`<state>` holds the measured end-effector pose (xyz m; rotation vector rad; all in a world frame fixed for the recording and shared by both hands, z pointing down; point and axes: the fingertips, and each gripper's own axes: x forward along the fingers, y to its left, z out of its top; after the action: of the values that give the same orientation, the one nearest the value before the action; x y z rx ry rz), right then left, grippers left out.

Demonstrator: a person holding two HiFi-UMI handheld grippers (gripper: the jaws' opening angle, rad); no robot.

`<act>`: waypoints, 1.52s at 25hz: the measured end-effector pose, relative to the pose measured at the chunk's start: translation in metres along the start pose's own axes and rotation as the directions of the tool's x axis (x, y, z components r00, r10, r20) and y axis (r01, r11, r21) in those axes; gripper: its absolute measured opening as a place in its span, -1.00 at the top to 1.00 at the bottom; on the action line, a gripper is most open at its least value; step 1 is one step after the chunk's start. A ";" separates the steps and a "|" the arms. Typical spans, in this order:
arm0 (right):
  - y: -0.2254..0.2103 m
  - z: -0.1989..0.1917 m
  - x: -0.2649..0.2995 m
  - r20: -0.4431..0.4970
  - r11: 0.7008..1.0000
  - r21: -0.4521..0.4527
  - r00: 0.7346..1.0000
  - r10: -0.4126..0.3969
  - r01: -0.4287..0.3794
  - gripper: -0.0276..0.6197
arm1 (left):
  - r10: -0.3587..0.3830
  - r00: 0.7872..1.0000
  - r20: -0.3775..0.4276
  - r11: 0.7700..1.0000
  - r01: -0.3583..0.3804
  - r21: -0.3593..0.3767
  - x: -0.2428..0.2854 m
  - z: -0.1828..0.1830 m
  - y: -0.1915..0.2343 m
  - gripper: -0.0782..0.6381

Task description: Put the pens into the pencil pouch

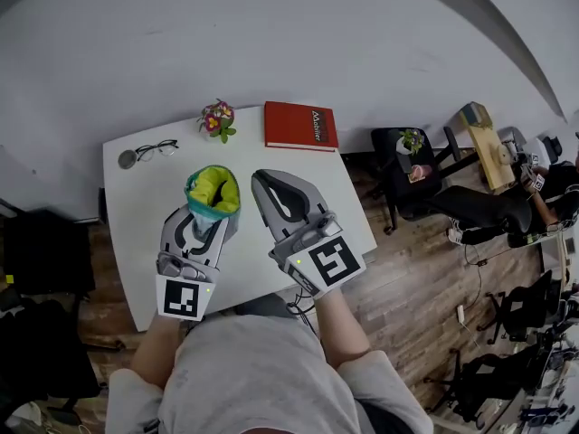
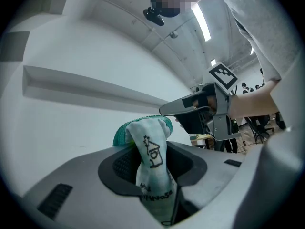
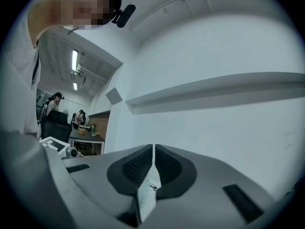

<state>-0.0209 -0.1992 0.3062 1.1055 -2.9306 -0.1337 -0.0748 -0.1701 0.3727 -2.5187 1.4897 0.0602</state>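
A: Which step is the person on?

B: Loading the pouch, by the look of it. The left tool (image 1: 206, 222) is closed partway onto the pencil pouch (image 1: 213, 191) and pinches its pale printed fabric. It holds the pouch over the near middle of the worktop (image 1: 136, 215), with the yellow-lined mouth gaping upward. Whether the pouch's base rests on the worktop is hidden.

A: And the other side?

B: The right tool (image 1: 265, 182) is just right of the pouch, its tip close beside the mouth but apart from it. Its jaws are almost together on a slim pale thing (image 3: 145, 194) with a small dark mark. It may be a pen, though the right gripper view shows too little of it to be sure.

A: Are any pens lying on the worktop?

B: None that the head view shows. There is only a pair of glasses (image 1: 156, 149) at the far left, and a small flower pot (image 1: 217, 118) and a red book (image 1: 300, 126) along the far edge.

A: So what does the next move call for?

B: Probably the right tip swings left over the opening and tilts so the slim thing points down into the mouth. Then the jaws part. The left tool has to hold the mouth steady, because soft fabric may fold shut if it is nudged.
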 end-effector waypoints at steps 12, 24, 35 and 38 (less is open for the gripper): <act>-0.027 -0.013 0.009 0.010 0.997 -0.036 0.998 -0.066 0.067 0.80 | 0.151 0.988 -0.022 0.988 -0.151 0.014 -0.007 0.009 0.038 0.32; -0.056 -0.028 -0.002 0.027 0.993 -0.007 0.992 -0.122 0.122 0.79 | 0.265 0.964 -0.037 0.964 -0.264 0.030 -0.011 0.017 0.061 0.32; -0.075 -0.045 -0.013 0.016 0.992 0.009 0.992 -0.126 0.126 0.79 | 0.319 0.947 -0.040 0.948 -0.319 0.008 -0.008 0.017 0.066 0.32; -0.078 -0.049 -0.015 -0.003 0.991 0.016 0.991 -0.136 0.136 0.79 | 0.326 0.944 -0.040 0.945 -0.327 0.000 -0.007 0.017 0.066 0.32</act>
<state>0.0432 -0.2513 0.3493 1.3062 -2.8586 -0.1096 -0.1346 -0.1912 0.3464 -2.2623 1.9117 0.0672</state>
